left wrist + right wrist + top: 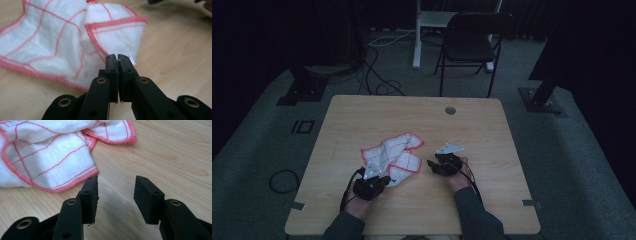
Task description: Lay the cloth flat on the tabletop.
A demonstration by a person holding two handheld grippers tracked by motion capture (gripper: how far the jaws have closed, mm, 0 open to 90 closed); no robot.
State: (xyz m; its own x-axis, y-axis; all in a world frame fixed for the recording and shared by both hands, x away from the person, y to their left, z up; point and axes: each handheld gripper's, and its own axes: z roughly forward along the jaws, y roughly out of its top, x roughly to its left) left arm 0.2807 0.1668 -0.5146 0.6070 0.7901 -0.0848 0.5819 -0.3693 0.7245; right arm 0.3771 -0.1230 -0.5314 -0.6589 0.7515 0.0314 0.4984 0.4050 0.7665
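- Two hand-held grippers work at the worktop (pixel 362 112), one in each of the person's two hands.
- The left hand-held gripper (pixel 117 57) has its two jaws pressed together on a corner of the cloth (pixel 50 37); a sliver of white fabric shows between the tips, and a small white tag sits just beside them.
- From above, the left hand-held gripper (pixel 383 179) lies at the cloth's near edge, touching it.
- The right hand-held gripper (pixel 115 187) has its jaws spread, with only bare wood between them; its left jaw tip stands just beside the hem of the cloth (pixel 50 157), and whether it touches I cannot tell.
- From above, the right hand-held gripper (pixel 430 165) rests near the right side of the cloth (pixel 392 152).
- One cloth, white with red grid lines and a red hem, lies crumpled at the worktop's middle, between the two hand-held grippers.
- One round grommet (pixel 450 110) sits near the worktop's far edge.
- One black chair (pixel 472 42) stands on the floor beyond.
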